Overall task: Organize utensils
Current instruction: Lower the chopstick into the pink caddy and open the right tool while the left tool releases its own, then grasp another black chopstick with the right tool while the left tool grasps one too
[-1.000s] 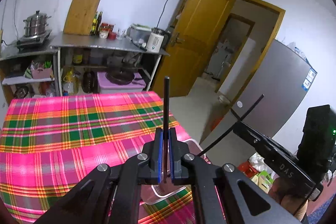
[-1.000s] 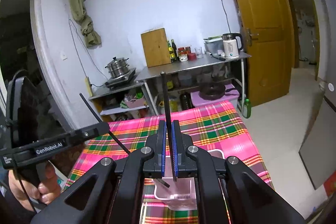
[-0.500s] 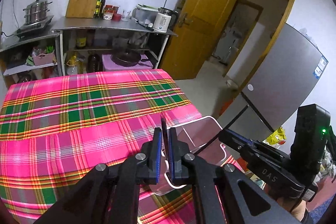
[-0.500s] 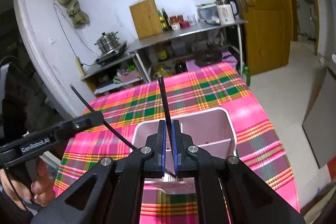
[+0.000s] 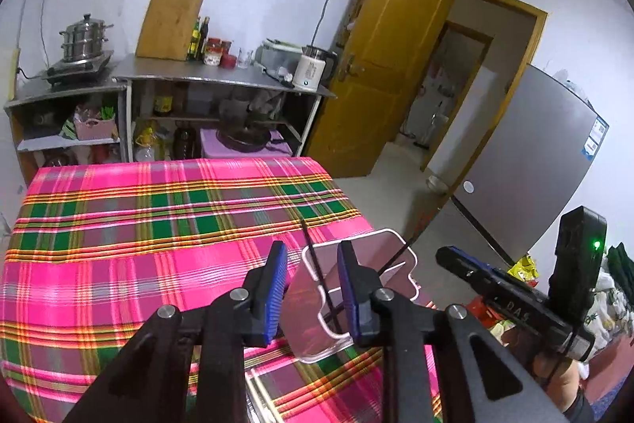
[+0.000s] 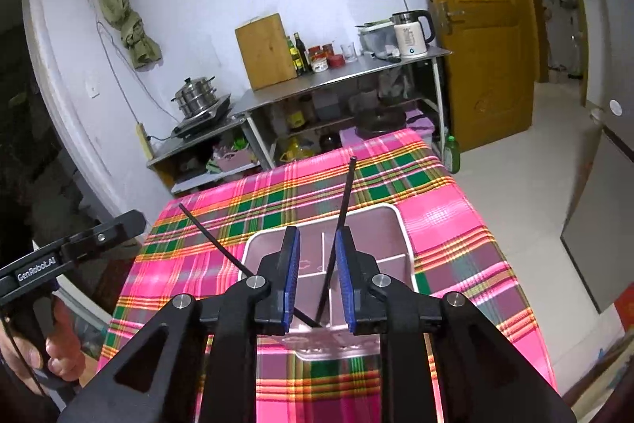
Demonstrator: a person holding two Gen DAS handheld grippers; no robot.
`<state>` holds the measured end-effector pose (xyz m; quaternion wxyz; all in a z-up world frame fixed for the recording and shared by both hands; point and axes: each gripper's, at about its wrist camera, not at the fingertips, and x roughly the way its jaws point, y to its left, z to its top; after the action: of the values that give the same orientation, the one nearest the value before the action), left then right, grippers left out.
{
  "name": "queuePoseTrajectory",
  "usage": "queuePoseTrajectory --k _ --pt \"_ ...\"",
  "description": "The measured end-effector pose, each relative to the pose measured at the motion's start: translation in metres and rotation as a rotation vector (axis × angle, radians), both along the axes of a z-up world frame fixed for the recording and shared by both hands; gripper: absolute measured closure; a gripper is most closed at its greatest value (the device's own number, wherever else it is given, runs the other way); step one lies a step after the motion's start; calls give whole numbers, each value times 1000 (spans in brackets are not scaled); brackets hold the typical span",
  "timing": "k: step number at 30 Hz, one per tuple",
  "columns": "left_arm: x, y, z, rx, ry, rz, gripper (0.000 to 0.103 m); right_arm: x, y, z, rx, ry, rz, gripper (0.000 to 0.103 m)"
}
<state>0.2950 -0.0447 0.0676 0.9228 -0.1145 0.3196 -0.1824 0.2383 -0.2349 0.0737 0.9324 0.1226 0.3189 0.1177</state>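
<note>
A pale pink utensil holder (image 5: 358, 288) with divided compartments stands on the plaid tablecloth (image 5: 158, 224); it also shows in the right wrist view (image 6: 390, 236). Two black chopsticks stand in it. One chopstick (image 5: 317, 264) leans between the pads of my open left gripper (image 5: 311, 288). The other chopstick (image 6: 338, 232) leans between the pads of my open right gripper (image 6: 317, 280). The first chopstick (image 6: 216, 240) slants left in the right wrist view. Neither gripper holds anything.
The other hand-held gripper shows at the right of the left wrist view (image 5: 515, 300) and at the left of the right wrist view (image 6: 71, 252). Light wooden chopsticks (image 5: 263, 401) lie under the left gripper. Steel shelves (image 5: 222, 82) stand behind the table, a wooden door (image 5: 384, 58) and fridge (image 5: 527, 161) to the right.
Both grippers have opened and let go of their black chopsticks, which now stand loose in the pink holder. Both grippers tilted down toward the holder.
</note>
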Motion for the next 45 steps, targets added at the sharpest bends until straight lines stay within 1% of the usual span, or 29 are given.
queuePoseTrajectory --k 9,14,22,28,32,37,45 --pt "-57 22 -11 28 -40 37 77 -43 15 3 -6 -28 47 84" --pt "-91 29 -20 51 -53 54 77 -68 31 3 -31 -41 83 84" --pt "-130 42 -39 61 -35 83 77 -100 47 -5 -53 -40 124 84" --pt "-152 49 -48 73 -21 103 77 -114 58 -14 -68 -26 144 84" --pt "-160 54 -56 79 -5 117 77 -123 64 -21 -83 -18 159 84" --pt "-163 59 -72 76 42 129 77 -127 73 -32 -87 5 192 84" --pt "-148 64 -109 85 129 149 77 -124 84 -56 -90 55 225 84"
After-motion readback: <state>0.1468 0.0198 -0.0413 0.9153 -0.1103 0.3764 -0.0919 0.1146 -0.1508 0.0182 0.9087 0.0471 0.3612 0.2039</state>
